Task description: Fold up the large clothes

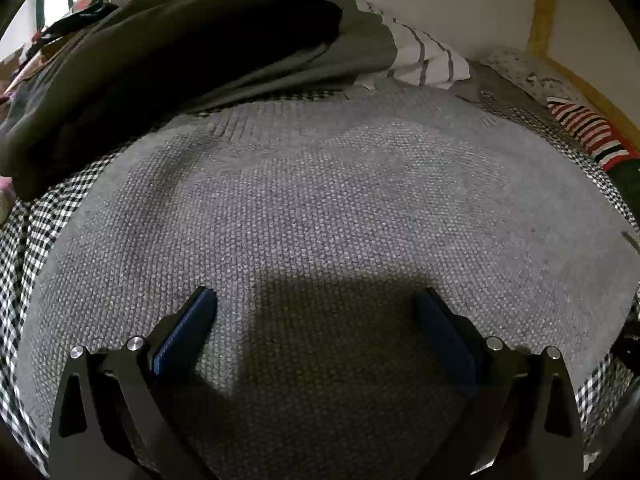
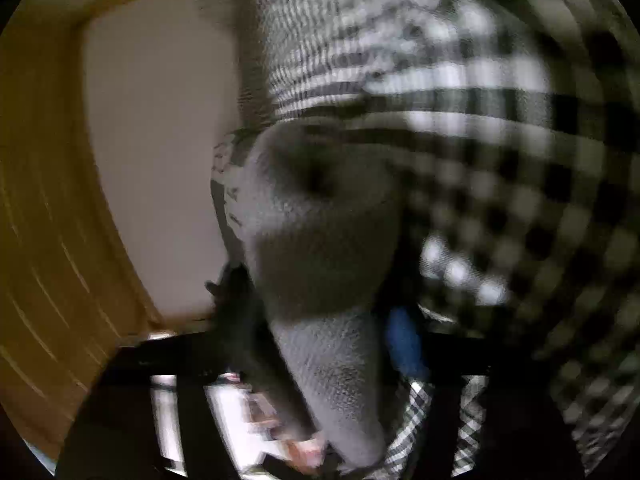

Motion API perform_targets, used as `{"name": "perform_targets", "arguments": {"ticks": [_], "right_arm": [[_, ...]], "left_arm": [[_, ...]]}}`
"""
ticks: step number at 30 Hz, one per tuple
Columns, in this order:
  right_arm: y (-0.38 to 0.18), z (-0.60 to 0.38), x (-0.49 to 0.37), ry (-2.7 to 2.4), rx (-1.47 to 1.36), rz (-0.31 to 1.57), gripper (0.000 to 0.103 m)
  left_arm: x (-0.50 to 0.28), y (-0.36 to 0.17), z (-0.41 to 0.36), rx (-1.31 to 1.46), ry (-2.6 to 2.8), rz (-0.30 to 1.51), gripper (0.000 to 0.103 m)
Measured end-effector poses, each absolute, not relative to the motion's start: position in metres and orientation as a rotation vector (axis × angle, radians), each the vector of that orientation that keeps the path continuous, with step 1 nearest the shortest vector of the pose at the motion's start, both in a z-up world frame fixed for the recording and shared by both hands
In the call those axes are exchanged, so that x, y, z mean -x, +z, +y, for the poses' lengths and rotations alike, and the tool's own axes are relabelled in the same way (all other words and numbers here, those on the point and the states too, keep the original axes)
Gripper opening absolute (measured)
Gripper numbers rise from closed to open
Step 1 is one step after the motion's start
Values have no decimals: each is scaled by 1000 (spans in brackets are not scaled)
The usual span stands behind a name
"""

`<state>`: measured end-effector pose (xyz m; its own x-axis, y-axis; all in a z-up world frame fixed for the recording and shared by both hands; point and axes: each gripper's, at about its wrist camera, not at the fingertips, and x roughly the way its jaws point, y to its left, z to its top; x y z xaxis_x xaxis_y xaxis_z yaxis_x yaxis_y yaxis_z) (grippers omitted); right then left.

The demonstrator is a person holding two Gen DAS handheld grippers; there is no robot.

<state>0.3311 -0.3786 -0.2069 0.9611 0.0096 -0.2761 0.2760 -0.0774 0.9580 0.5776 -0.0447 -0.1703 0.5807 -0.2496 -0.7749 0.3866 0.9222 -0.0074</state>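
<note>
Grey knit garment (image 1: 320, 208), checked at its borders, lies spread flat on the bed, below a pile of dark clothes (image 1: 168, 60) at the far edge. Left gripper (image 1: 316, 312) hovers over the knit, jaws released and empty. In the blurred right wrist view a rolled grey part of the garment (image 2: 320, 240) hangs between the jaws of the right gripper (image 2: 324, 328); they appear spread, not pressing it. Judged stage: a fold partly made; squaring and further folds remain.

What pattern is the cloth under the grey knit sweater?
Black-and-white gingham check, clearest in the left wrist view.
</note>
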Motion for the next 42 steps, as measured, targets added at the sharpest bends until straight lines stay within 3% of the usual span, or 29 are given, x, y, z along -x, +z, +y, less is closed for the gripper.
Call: {"name": "perform_targets", "arguments": {"ticks": [1, 3, 4, 5, 12, 15, 18, 20, 30, 37, 42], "right_arm": [[-201, -381, -340, -236, -1604, 223, 90], [-205, -395, -355, -256, -1627, 253, 59], [-210, -396, -359, -251, -1657, 277, 35], [-214, -399, -360, -244, -1688, 276, 32], [-177, -393, -346, -131, -1532, 210, 28], [-174, -399, -361, -116, -1509, 229, 28], [-176, -414, -382, -119, -1525, 222, 28], [-174, -407, -374, -87, -1488, 203, 28], [-66, -356, -432, 140, -1177, 165, 28], [-15, -288, -497, 329, -957, 235, 28], [-10, -218, -537, 459, -793, 370, 28]], "left_arm": [[-578, -170, -45, -171, -370, 876, 98], [-578, -170, -45, -174, -374, 877, 98], [-579, -170, -45, -175, -378, 878, 98], [-579, -169, -44, -175, -382, 880, 98], [-576, -160, -39, -160, -379, 885, 98], [-568, -133, -18, -164, -218, 780, 98], [-599, -155, -4, -144, -222, 946, 98], [-602, -167, 1, -138, -255, 939, 99], [-600, -169, 7, -132, -284, 920, 99], [-605, -161, 19, -123, -366, 966, 99], [-619, -149, 80, -84, -178, 937, 99]]}}
